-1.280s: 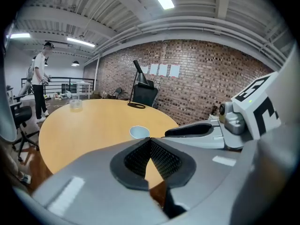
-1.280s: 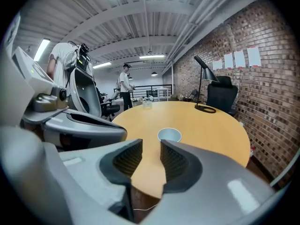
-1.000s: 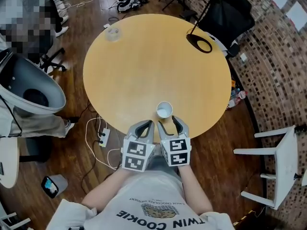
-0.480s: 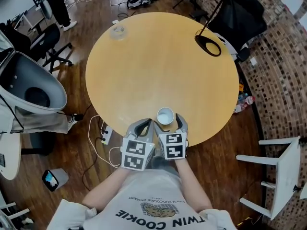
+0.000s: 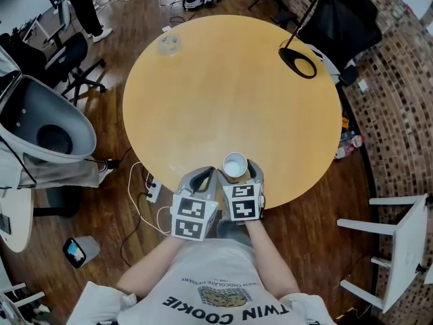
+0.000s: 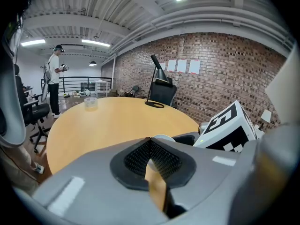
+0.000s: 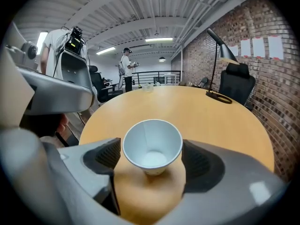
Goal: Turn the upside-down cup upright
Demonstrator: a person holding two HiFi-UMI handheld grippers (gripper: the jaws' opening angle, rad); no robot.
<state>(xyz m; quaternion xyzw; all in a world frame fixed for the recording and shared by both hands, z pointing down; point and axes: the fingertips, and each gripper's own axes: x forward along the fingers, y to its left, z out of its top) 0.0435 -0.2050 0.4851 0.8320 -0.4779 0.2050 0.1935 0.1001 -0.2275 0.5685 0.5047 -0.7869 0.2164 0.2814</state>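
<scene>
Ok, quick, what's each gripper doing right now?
Left gripper: shut, empty.
Right gripper: open; the upright cup stands between its jaws, untouched.

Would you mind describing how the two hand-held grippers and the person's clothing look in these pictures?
Both the left gripper and right gripper have smooth grey curved jaws lined with black ribbed pads. Each carries a white cube printed with black square markers. The person wears a pale T-shirt with dark lettering.
</scene>
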